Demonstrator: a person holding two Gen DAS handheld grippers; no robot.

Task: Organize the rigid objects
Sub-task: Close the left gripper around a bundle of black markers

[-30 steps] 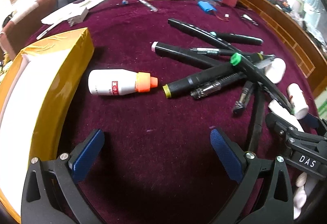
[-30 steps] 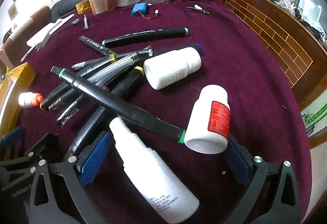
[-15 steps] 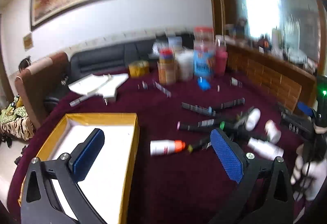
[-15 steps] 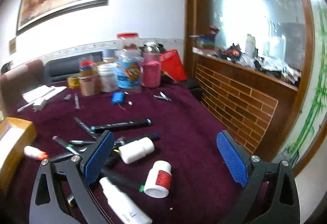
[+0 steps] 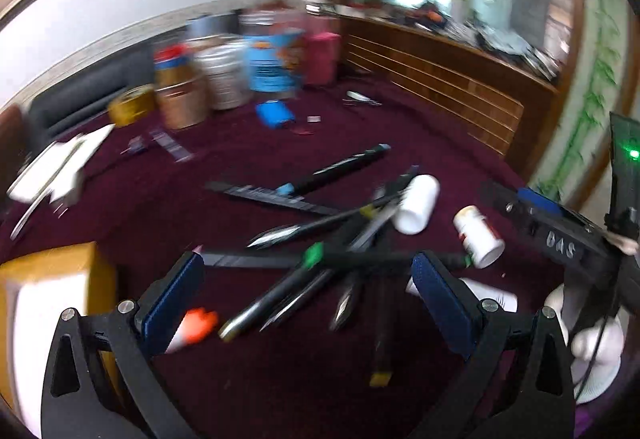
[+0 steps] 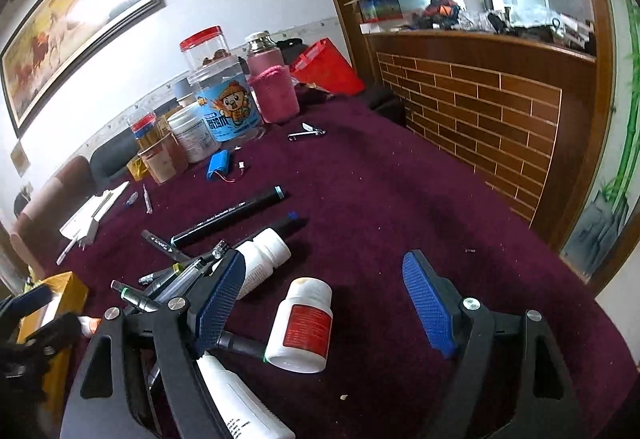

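Markers and pill bottles are lying heaped mid-frame on the maroon table; the gold box is sitting lower left. Both empty grippers, left and right, jaws spread, are dipping back down after lifting, likely choosing a pick.

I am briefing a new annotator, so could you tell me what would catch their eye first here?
A tangled pile of black markers lies mid-table on the maroon cloth, with two white bottles beside it. Jars crowd the far edge. Both grippers, left and right, are open.
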